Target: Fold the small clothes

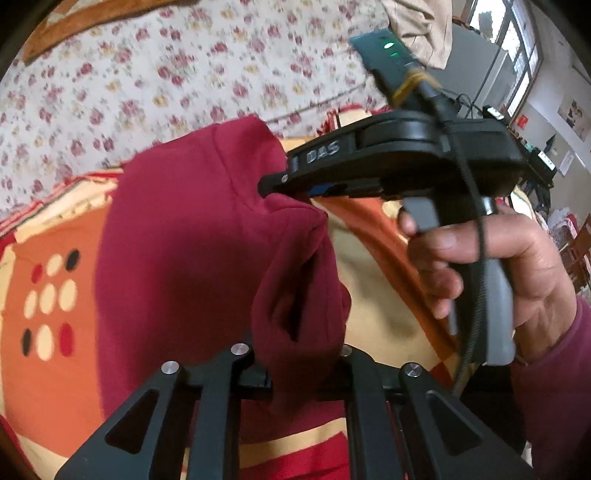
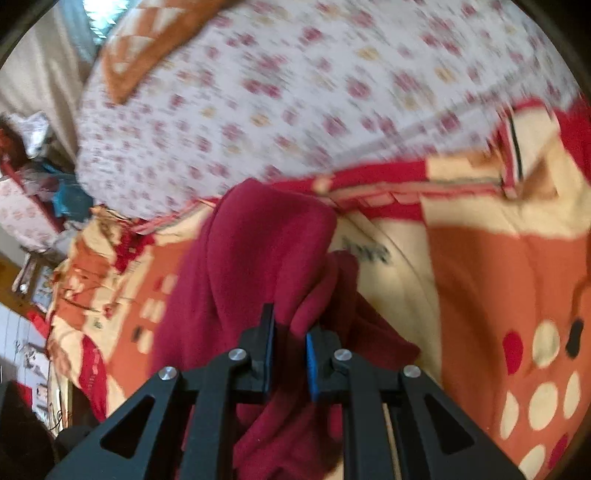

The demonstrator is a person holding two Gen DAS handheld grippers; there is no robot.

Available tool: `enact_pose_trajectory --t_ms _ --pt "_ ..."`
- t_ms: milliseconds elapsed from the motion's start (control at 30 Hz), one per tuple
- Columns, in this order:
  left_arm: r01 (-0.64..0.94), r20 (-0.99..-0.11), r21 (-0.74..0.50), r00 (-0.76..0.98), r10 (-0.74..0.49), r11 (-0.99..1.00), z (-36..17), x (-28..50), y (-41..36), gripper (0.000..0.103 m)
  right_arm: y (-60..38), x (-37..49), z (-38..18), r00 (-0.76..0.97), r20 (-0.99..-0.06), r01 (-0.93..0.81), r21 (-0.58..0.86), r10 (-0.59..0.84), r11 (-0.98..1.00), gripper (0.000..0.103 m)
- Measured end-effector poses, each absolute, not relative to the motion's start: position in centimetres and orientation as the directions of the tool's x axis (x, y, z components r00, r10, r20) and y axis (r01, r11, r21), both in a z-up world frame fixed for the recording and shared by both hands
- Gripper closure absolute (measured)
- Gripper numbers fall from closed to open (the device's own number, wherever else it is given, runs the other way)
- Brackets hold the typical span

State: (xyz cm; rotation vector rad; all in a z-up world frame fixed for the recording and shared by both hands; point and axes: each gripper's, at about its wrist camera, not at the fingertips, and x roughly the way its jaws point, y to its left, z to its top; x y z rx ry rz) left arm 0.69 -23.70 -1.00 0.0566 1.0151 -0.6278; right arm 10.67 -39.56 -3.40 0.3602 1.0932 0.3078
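A dark red fleece garment [image 1: 177,236] hangs lifted above an orange, cream and red patterned blanket [image 1: 48,229]. My left gripper [image 1: 295,369] is shut on a bunched fold of it; the cloth hides the fingertips. My right gripper [image 1: 273,182] shows in the left wrist view as a black tool held by a hand, its tips pinching the garment's upper edge. In the right wrist view the right gripper [image 2: 290,343] is shut on a fold of the garment [image 2: 258,251], which drapes down onto the blanket [image 2: 480,277].
A white sheet with red flowers [image 1: 147,74] covers the bed beyond the blanket. A brown patterned pillow [image 2: 147,48] lies at the far side. Beige cloth [image 1: 421,26] hangs at upper right. Room clutter sits off the bed's left edge [image 2: 33,184].
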Motion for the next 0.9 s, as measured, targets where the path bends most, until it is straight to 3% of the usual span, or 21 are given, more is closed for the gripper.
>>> enact_pose_trajectory --t_ms 33,100,167,300,533,633,767,900 --pt "0.515 -0.809 -0.240 0.363 -0.463 0.823 -1.2 0.6 -23.9 0.103 -39.8 10.6 -4.2 0.420 -0.809 -0.051 0.431 0.411 0.901 0.088" --pt "0.531 -0.816 -0.238 0.344 -0.464 0.813 -0.8 -0.2 -24.2 0.092 -40.5 10.2 -5.2 0.419 -0.810 -0.014 0.447 0.411 0.894 0.083" --pt "0.562 -0.806 -0.268 0.315 -0.502 0.783 0.6 -1.2 -23.5 0.089 -41.1 9.5 -4.4 0.435 -0.813 0.015 0.437 0.388 0.899 0.073" --pt "0.596 -0.753 -0.296 0.335 -0.566 0.746 3.6 -2.6 -19.8 0.086 -40.5 6.9 -0.1 0.526 -0.784 -0.041 0.364 0.330 0.931 0.073" --pt "0.448 -0.790 -0.158 0.477 -0.385 0.880 1.9 0.5 -15.3 0.087 -34.5 2.2 1.5 0.465 -0.759 -0.265 0.371 0.455 0.890 0.073" --pt "0.434 -0.827 -0.163 0.429 -0.362 0.886 -1.1 0.8 -15.0 0.087 -34.2 0.4 -0.4 0.482 -0.814 -0.212 0.251 0.325 0.944 0.082" --pt "0.433 -0.843 -0.157 0.410 -0.349 0.888 -3.6 -0.4 -14.9 0.087 -35.0 -2.4 -4.1 0.409 -0.855 -0.174 0.269 0.318 0.947 0.083" --pt "0.428 -0.819 -0.179 0.435 -0.375 0.886 -2.3 -0.5 -14.7 0.087 -36.1 -2.9 -3.6 0.407 -0.840 -0.144 0.329 0.359 0.933 0.079"
